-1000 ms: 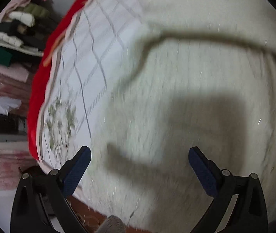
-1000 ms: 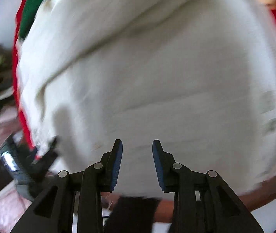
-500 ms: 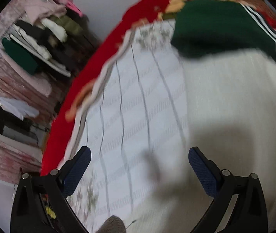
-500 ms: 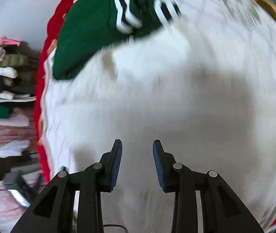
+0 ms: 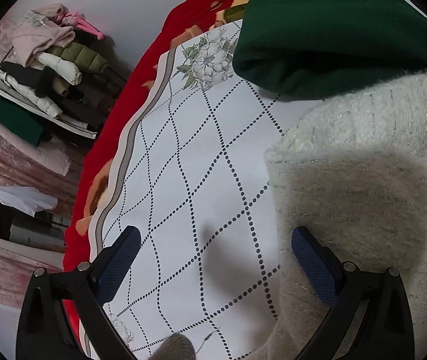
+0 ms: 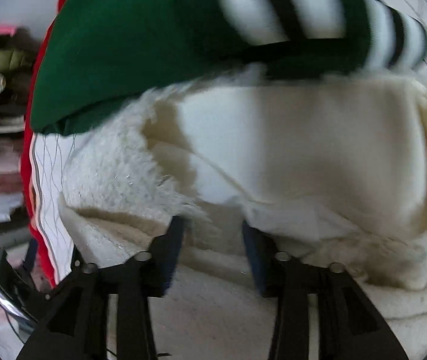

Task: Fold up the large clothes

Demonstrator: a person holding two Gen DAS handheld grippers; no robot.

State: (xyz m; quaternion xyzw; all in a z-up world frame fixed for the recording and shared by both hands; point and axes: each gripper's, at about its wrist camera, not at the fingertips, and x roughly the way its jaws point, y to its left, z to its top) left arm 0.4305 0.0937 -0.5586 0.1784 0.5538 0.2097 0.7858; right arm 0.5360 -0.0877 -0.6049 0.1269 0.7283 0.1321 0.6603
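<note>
- Left gripper: jaws spread wide, nothing between them. Its right blue pad overlaps the edge of the white fuzzy sweater in the left wrist view; whether it touches the knit cannot be told. The left pad hangs over the bare sheet.
- Right gripper: jaws partly apart, having just been opening. Fuzzy cloth lies beneath and between the fingers, but the pads do not press on it. This view is motion-blurred.
- White fuzzy sweater: lies on the bed, filling the right side of the left wrist view and most of the right wrist view. Its pile is long and shaggy, with faint glinting threads. In the right wrist view a smooth cream panel shows within the fuzzy border, creased along a diagonal line.
- Green garment: folded, resting on the bed beyond the sweater and touching its far edge. White and black stripes show on it in the right wrist view.
- Sheet: white, printed with a dotted diamond grid and grey flowers, with a grey and white scalloped border.
- Red blanket: lies under the sheet and shows along its left edge.
- Pile of clothes: stacked against the wall, well apart from the bed, at the left of both views.
</note>
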